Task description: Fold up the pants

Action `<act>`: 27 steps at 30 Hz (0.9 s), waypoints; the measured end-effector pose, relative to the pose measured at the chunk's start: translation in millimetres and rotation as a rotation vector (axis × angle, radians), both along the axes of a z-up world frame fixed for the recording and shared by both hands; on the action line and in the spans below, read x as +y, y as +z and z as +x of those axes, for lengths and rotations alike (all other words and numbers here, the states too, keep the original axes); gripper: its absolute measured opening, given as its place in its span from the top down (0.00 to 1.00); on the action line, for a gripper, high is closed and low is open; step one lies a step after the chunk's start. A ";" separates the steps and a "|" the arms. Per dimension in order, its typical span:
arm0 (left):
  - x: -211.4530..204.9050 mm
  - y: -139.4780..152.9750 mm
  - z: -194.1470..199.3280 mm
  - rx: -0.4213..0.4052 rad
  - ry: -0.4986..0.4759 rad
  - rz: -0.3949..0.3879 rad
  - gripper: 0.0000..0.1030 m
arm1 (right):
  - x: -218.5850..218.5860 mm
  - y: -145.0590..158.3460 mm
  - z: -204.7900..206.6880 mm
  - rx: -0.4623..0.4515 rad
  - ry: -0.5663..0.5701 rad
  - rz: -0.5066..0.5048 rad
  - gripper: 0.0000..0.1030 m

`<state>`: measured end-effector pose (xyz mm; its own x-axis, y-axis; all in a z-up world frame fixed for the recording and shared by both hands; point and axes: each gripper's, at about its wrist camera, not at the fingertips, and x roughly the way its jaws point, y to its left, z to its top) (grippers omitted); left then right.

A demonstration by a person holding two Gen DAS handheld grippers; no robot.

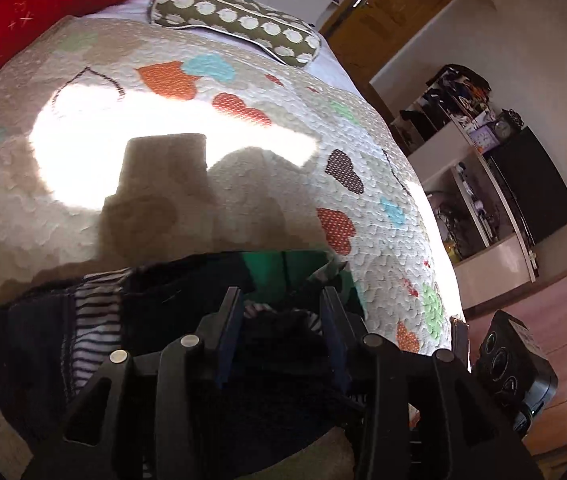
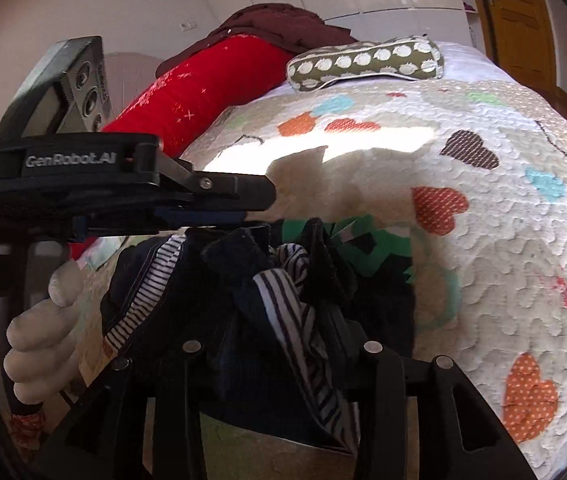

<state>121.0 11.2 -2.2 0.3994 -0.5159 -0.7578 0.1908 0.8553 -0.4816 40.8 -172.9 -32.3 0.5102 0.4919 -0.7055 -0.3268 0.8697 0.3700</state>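
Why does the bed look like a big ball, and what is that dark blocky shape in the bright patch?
Left wrist view: the fisheye lens bulges the quilt; sunlight washes out a patch, and the blocky shape is a shadow, probably of a hand-held gripper. Right wrist view: same bulge, a smaller sunlit strip, and the dark pants lie in shade with little detail.

Our matte black plastic tongs [image 1: 281, 300] carry silver rivets, blue finger [image 1: 228, 332] pads, and white "GenRobot.AI" lettering [image 2: 69, 160]; pale-gloved hand [image 2: 39, 332].
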 end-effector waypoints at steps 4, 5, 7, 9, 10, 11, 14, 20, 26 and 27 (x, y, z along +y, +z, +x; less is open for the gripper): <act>50.6 5.5 -36.2 -0.043 0.131 0.057 0.50 | 16.5 2.0 -6.2 0.017 0.060 -0.044 0.58; 59.1 6.7 -45.0 -0.057 0.158 0.074 0.48 | 14.4 9.9 -10.4 0.010 0.069 -0.030 0.58; 71.7 7.0 -60.4 -0.086 0.202 0.118 0.47 | 6.4 27.9 -16.6 -0.005 0.057 -0.003 0.58; 81.0 2.7 -70.6 -0.091 0.243 0.161 0.47 | 1.1 42.3 -12.6 -0.024 0.009 -0.024 0.58; 84.8 0.4 -75.0 -0.089 0.262 0.169 0.47 | 4.8 46.1 -8.2 -0.022 -0.016 -0.050 0.61; 87.9 -1.4 -79.2 -0.089 0.275 0.168 0.47 | 6.2 45.2 -4.4 -0.013 -0.040 -0.079 0.64; 97.4 -4.3 -92.7 -0.086 0.310 0.170 0.47 | 13.4 34.9 17.6 0.036 -0.089 -0.137 0.82; 110.9 2.3 -113.9 -0.112 0.337 0.205 0.45 | 51.6 -5.8 35.4 0.214 -0.014 -0.056 0.80; 116.9 4.0 -119.2 -0.131 0.365 0.222 0.43 | 68.6 24.3 -4.7 0.086 0.048 -0.106 0.80; 118.0 3.6 -119.8 -0.133 0.372 0.224 0.43 | 64.9 33.4 -7.9 0.045 0.029 -0.116 0.80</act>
